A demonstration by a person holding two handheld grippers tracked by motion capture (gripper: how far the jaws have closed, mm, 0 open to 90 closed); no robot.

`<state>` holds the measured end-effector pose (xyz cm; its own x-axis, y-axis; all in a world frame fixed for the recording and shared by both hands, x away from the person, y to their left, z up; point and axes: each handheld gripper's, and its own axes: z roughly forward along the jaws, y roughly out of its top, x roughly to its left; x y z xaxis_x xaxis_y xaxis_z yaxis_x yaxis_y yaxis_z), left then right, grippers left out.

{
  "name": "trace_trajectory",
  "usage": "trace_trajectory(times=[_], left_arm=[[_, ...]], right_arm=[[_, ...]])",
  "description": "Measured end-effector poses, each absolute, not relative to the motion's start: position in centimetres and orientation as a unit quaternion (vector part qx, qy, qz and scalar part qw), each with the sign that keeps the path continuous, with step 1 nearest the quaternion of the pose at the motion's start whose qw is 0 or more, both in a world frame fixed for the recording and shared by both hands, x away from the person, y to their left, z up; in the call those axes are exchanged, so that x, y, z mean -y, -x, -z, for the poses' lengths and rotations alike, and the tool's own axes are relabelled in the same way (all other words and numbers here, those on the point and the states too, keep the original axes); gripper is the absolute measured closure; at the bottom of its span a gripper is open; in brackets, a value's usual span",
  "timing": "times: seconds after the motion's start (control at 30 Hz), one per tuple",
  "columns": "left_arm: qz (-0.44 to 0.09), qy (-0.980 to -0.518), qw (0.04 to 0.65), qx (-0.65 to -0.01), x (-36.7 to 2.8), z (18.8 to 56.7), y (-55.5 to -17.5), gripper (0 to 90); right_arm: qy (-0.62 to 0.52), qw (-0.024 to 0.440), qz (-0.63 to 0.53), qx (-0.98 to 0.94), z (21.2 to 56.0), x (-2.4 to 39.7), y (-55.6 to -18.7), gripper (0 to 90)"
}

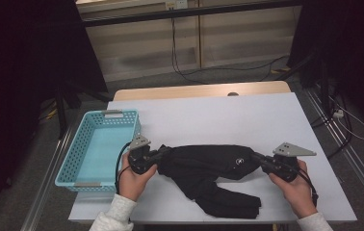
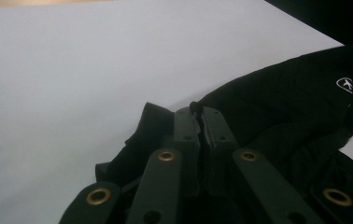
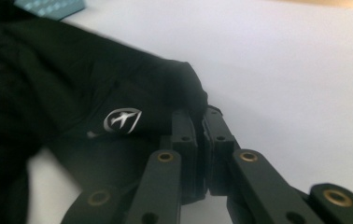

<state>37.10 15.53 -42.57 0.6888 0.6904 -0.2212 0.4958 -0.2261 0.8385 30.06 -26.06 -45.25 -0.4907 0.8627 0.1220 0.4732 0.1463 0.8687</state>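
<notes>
Fingers of left gripper (image 1: pixel 163 153) and right gripper (image 1: pixel 258 159) pinching black garment (image 1: pixel 204 168), turquoise basket (image 1: pixel 81 156) just left, white table (image 1: pixel 218 115).

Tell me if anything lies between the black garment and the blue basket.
Nothing visible does. The black garment hangs pinched between the left claw and the right claw; the blue basket sits just beyond the left claw, open-topped, bare white table alongside.

both hands low and apart, left gripper (image 1: pixel 163 155) and right gripper (image 1: pixel 258 159) aimed inward, jaws clamped together.
</notes>
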Motion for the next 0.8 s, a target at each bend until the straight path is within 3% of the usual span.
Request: trace_trajectory(times=[0.27,0.33,0.37,0.4,0.5,0.53,0.8], left_arm=[[-0.104,-0.784,0.477,-0.383,-15.3,43.3,-36.2,83.3],[-0.098,-0.785,0.476,-0.384,-15.2,43.5,-36.3,77.5],[-0.100,-0.784,0.479,-0.383,-15.1,43.5,-36.4,67.7],[-0.104,-0.782,0.482,-0.382,-15.0,43.5,-36.4,63.5],[-0.117,-0.774,0.497,-0.375,-15.1,43.0,-36.7,55.6],[-0.118,-0.773,0.499,-0.375,-15.1,42.8,-36.8,47.5],[-0.120,-0.758,0.513,-0.384,-15.5,42.2,-38.1,33.3]], right_arm=[[-0.439,0.191,-0.464,-0.745,45.3,25.7,-28.6,85.2],[-0.439,0.187,-0.460,-0.749,45.6,25.8,-28.5,85.1],[-0.442,0.183,-0.458,-0.749,45.8,25.8,-28.5,85.1],[-0.441,0.183,-0.459,-0.749,45.9,25.8,-28.6,85.1],[-0.443,0.182,-0.459,-0.748,45.9,25.8,-28.6,84.8],[-0.441,0.183,-0.460,-0.749,45.9,25.8,-28.5,84.7],[-0.438,0.182,-0.458,-0.752,45.9,25.7,-28.3,84.6]])
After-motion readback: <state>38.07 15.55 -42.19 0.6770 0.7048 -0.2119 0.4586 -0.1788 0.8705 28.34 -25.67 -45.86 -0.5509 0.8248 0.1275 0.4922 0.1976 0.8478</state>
